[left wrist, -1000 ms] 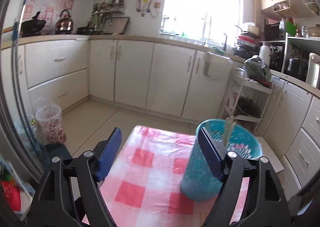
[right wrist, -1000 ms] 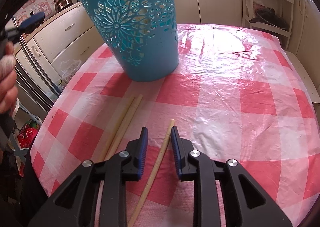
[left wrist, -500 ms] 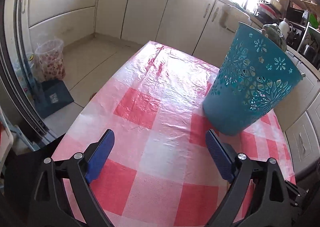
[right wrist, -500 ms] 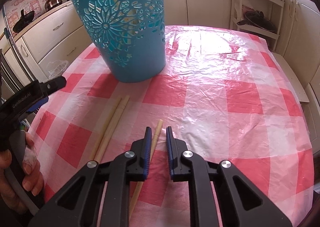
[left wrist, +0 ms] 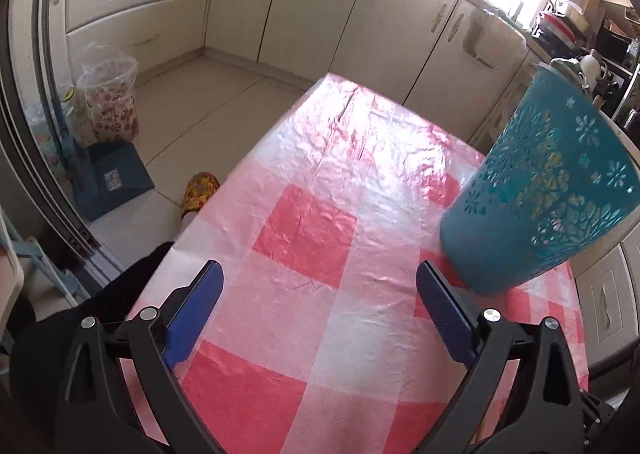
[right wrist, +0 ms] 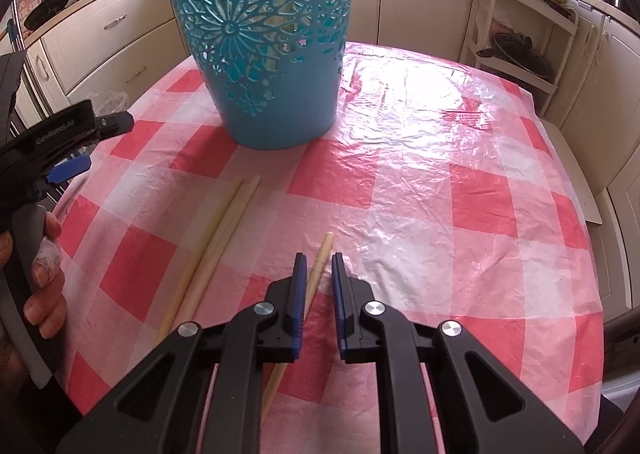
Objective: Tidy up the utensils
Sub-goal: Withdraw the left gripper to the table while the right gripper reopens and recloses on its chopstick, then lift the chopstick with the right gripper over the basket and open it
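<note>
A teal cut-out basket point(right wrist: 268, 54) with chopsticks inside stands on the pink checked table point(right wrist: 440, 174). In front of it lie two pale chopsticks point(right wrist: 224, 222) side by side, and a single chopstick point(right wrist: 325, 246) to their right. My right gripper point(right wrist: 318, 256) points down at the table, its jaws narrowed on that single chopstick. My left gripper point(left wrist: 318, 268) hovers over the table's point(left wrist: 320, 174) near left part, with the basket point(left wrist: 532, 198) just beyond its right finger. Its jaws are opening wide and nothing is between them.
A person's hand point(right wrist: 44, 282) holds the left gripper's handle at the table's left edge. On the floor to the left are a floral bin point(left wrist: 110, 94), a blue dustpan point(left wrist: 116, 178) and a slippered foot point(left wrist: 200, 194). Cabinets ring the room; a white rack point(right wrist: 520, 34) stands behind the table.
The left gripper has dropped and tipped down toward the table, and its jaws have spread wider. The right jaws have closed in on the single chopstick.
</note>
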A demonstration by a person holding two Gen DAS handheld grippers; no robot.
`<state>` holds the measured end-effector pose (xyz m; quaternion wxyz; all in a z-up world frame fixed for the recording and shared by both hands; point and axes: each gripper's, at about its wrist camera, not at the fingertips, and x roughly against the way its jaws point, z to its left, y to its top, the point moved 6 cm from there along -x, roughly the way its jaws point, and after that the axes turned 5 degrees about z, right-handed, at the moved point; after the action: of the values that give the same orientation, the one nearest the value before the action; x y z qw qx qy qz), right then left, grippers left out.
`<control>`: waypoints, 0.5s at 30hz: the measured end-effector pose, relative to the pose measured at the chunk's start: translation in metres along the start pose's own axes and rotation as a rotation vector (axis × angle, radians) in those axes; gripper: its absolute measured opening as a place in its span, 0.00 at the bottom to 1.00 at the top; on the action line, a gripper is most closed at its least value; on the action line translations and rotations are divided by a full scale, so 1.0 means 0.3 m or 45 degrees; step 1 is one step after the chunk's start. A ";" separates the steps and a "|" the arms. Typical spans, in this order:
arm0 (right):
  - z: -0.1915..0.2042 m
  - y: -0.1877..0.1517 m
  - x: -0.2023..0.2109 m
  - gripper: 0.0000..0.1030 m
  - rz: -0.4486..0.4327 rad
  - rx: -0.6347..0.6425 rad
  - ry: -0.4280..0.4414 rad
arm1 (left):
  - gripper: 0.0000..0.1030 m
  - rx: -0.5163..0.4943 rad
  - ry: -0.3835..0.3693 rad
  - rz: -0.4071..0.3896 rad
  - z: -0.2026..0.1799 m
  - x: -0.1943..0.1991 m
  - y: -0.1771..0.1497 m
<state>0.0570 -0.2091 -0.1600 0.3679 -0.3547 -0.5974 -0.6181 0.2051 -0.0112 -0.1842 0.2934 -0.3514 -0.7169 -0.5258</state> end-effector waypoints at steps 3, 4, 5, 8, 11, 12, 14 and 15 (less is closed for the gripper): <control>0.004 -0.005 0.002 0.13 -0.009 -0.001 -0.002 | 0.92 -0.054 -0.015 0.004 -0.031 0.002 -0.002; 0.002 -0.007 0.003 0.13 -0.013 -0.011 0.007 | 0.92 -0.067 -0.011 0.034 -0.037 -0.011 -0.008; -0.003 -0.009 0.004 0.12 -0.017 -0.027 0.018 | 0.92 -0.084 -0.010 0.038 -0.045 -0.012 -0.008; -0.022 -0.017 0.011 0.08 -0.014 -0.099 0.095 | 0.92 -0.097 -0.003 0.040 -0.051 -0.009 -0.010; -0.039 -0.030 0.017 0.06 -0.005 -0.166 0.173 | 0.92 -0.103 0.005 0.043 -0.051 -0.007 -0.011; -0.043 -0.035 0.021 0.06 -0.003 -0.186 0.196 | 0.92 -0.105 0.008 0.043 -0.051 -0.007 -0.010; -0.056 -0.042 0.035 0.06 -0.010 -0.224 0.236 | 0.92 -0.107 0.012 0.044 -0.052 -0.007 -0.011; -0.062 -0.045 0.045 0.06 -0.016 -0.244 0.259 | 0.92 -0.107 0.012 0.044 -0.053 -0.007 -0.011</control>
<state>0.0387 -0.2279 -0.1553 0.3870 -0.3199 -0.4976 -0.7073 0.2044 -0.0275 -0.1833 0.2908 -0.3732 -0.6866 -0.5520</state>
